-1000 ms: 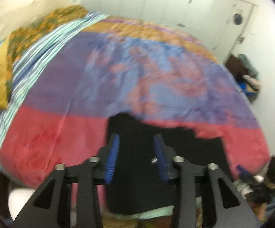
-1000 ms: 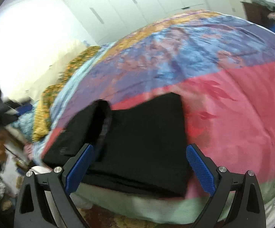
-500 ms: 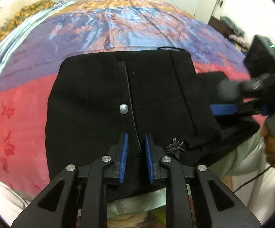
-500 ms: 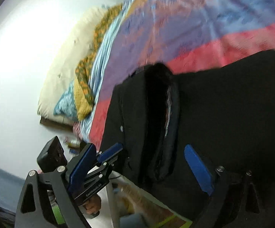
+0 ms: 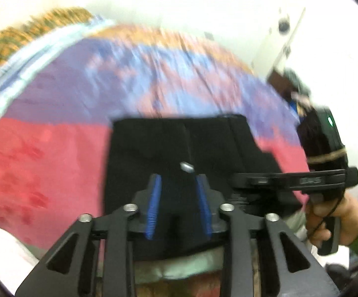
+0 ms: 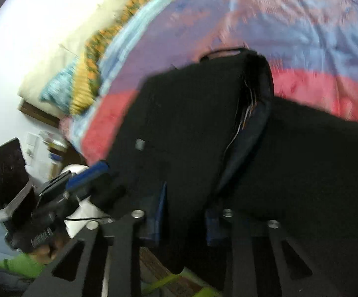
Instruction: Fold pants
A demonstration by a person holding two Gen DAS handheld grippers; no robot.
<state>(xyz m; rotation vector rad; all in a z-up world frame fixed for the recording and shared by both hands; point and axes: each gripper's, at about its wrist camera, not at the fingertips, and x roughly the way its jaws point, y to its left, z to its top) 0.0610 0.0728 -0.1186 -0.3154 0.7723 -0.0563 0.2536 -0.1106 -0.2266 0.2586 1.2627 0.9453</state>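
Note:
Black pants (image 5: 174,143) lie at the near edge of the bed, waistband toward me, with a silver button (image 5: 187,167) showing. My left gripper (image 5: 177,182) hovers over the waistband just below the button; its jaws are opening and the blue pads stand apart from the cloth. In the right wrist view the pants (image 6: 191,113) show a folded-over side with a striped lining. My right gripper (image 6: 186,208) is closing at the pants' near edge, with black cloth bunched between its pads. It also shows side-on as the right gripper (image 5: 243,180) in the left view, held by a hand (image 5: 327,212).
The bed cover (image 5: 55,153) has red, purple and blue bands. A patterned yellow cloth (image 6: 87,74) and a cream pillow (image 6: 62,49) lie at the head end. White wardrobe doors (image 5: 285,12) stand behind. The floor beside the bed holds clutter (image 6: 48,146).
The left gripper pulled back from the waistband and its jaws widened. The right gripper swung in over the pants' edge and its wide jaws closed onto the black cloth.

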